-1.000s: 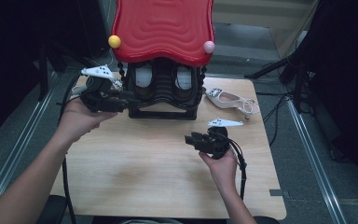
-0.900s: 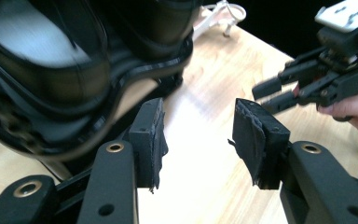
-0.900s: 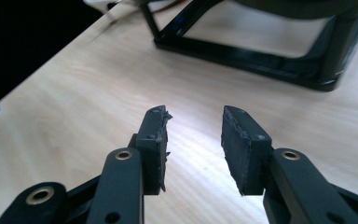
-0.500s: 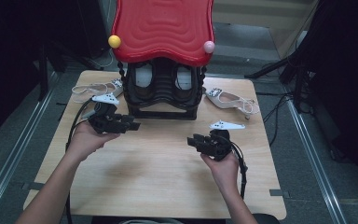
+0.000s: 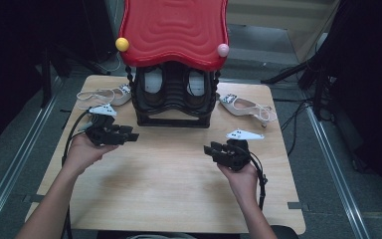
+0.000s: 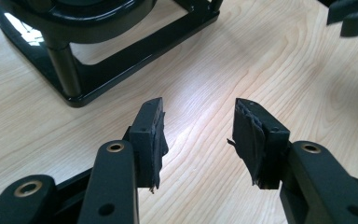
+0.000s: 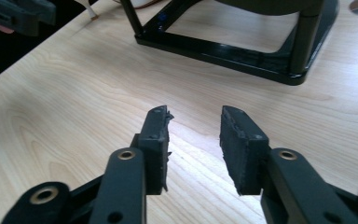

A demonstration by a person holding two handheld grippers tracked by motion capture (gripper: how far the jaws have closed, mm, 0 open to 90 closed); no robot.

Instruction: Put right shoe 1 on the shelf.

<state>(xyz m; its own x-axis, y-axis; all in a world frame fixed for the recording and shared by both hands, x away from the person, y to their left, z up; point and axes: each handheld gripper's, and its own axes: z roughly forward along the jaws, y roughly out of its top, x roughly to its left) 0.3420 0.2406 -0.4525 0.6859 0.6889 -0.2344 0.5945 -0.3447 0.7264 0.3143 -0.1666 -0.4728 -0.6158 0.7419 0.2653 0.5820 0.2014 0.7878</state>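
High view: we hold the left gripper (image 5: pixel 129 136) and right gripper (image 5: pixel 210 148) empty, jaws apart. Two white shoes sit in the black rack (image 5: pixel 171 119); the sandals at ten (image 5: pixel 102 95) and two o'clock (image 5: pixel 243 106) remain unracked.

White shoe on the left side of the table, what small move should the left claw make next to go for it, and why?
Probably swing the left claw back toward the white shoe lying beside the black rack. The claw stands open with nothing between its jaws and points at bare table, while the shoe lies just behind it, untouched. The right claw is open too.
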